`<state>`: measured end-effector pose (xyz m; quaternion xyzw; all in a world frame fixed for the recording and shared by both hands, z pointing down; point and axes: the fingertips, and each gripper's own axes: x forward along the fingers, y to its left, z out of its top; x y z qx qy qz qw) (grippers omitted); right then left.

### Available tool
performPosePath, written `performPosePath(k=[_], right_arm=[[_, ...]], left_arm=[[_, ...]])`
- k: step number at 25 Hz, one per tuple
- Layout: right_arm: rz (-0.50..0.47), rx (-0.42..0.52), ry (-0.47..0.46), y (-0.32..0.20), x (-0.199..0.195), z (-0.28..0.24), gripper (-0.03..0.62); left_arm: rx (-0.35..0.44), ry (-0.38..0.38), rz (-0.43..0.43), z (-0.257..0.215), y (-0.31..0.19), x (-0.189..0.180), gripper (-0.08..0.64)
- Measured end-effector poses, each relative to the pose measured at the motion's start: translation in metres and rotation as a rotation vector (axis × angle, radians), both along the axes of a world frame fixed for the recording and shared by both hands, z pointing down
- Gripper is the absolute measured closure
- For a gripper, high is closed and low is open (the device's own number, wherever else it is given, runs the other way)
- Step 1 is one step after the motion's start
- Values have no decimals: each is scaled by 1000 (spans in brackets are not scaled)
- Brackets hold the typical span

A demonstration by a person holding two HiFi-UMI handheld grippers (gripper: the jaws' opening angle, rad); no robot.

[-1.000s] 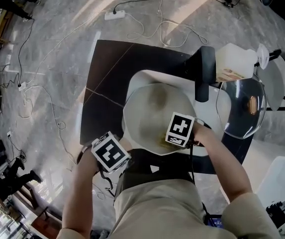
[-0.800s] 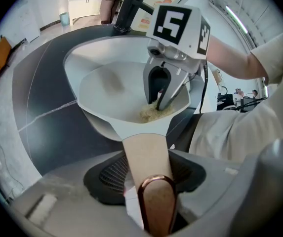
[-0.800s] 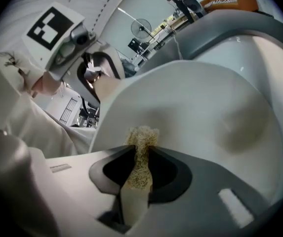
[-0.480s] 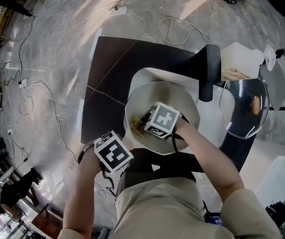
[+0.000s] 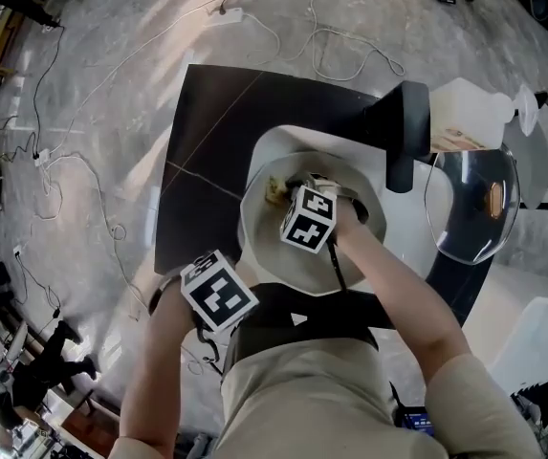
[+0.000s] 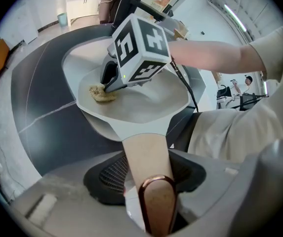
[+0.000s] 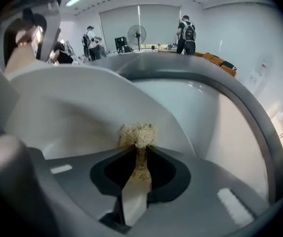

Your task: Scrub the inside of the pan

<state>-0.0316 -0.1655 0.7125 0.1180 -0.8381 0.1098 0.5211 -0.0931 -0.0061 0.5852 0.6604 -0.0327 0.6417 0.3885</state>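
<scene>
A cream pan [image 5: 266, 247] stands on a white base on the dark table. Its tan handle [image 6: 148, 167] with a copper loop lies between the jaws of my left gripper [image 6: 148, 179], which is shut on it at the near side. A yellowish scrub pad [image 7: 137, 134] is pinched in my right gripper [image 7: 139, 149]. That gripper [image 5: 287, 191] reaches down into the pan and presses the pad [image 5: 274, 191] against the inside at the far left. The left gripper view shows the pad [image 6: 101, 94] on the pan's floor under the right gripper's marker cube [image 6: 141, 48].
A glass lid [image 5: 470, 208] lies right of the pan, with a white plastic jug [image 5: 465, 118] behind it and a black upright part [image 5: 403, 142] beside it. The dark table [image 5: 211, 151] extends left. Cables [image 5: 82, 175] and a power strip [image 5: 228, 14] lie on the floor.
My right gripper has swept with the pad from the pan's near right side across to its far left, turning as it went. The left gripper and the pan have stayed put.
</scene>
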Motion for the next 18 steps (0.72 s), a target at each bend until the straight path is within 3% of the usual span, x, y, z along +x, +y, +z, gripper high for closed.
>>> performPosePath(k=[6, 10, 13, 16, 18], right_arm=[[-61, -8, 252, 7, 71, 29, 520], [-121, -134, 399, 43, 113, 23, 531], [-129, -323, 401, 79, 127, 2, 534], [-146, -474, 319, 111, 120, -23, 537], [-180, -538, 242, 127, 109, -38, 537]], left_arm=[[-3, -11, 9, 1, -1, 0, 327], [-6, -13, 16, 1, 0, 1, 327], [-17, -15, 15, 1, 2, 1, 327], [-9, -19, 20, 1, -1, 0, 327], [52, -11, 41, 1, -16, 1, 327]])
